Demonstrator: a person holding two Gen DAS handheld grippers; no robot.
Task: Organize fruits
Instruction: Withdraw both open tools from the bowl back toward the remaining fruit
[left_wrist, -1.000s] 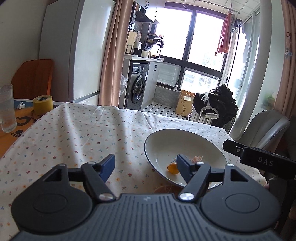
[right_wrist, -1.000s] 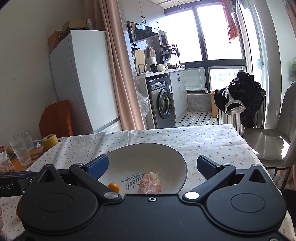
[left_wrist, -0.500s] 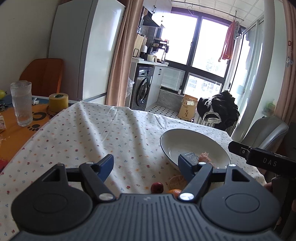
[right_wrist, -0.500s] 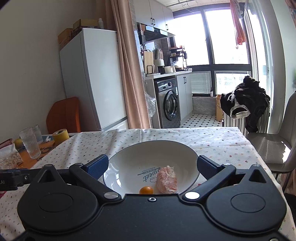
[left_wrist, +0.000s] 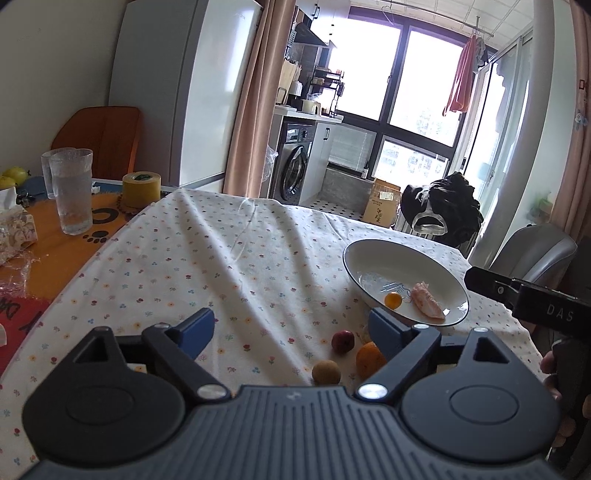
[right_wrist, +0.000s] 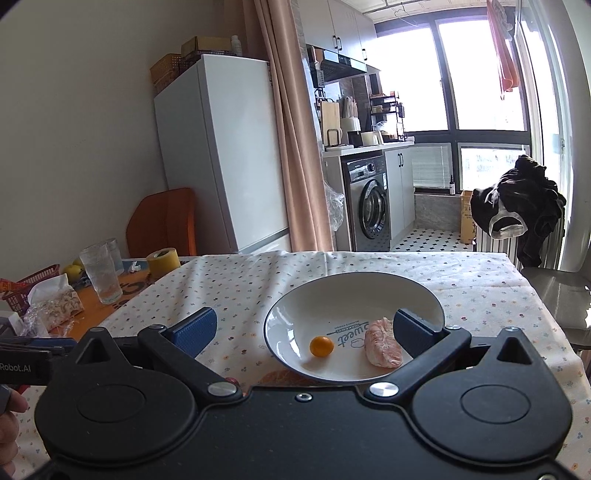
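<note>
Fruit is half sorted, we think. Inside the white round bowl with the dark rim (left_wrist: 369, 248) lie a tiny orange round fruit (left_wrist: 392, 300) and a pink peeled fruit piece (left_wrist: 426, 305). On the flowery cloth surface (left_wrist: 221, 258), near us and left of the bowl, wait a small red fruit (left_wrist: 342, 341), a tan round fruit (left_wrist: 326, 372) and a bigger orange fruit (left_wrist: 369, 360). Our left hand-held gripper (left_wrist: 291, 328) hangs over them, spread wide and holding nothing. Our right hand-held gripper (right_wrist: 304, 325) is spread wide too, over the bowl. Next we should lower the left one around one loose fruit, then squeeze gently so it does not roll away.
</note>
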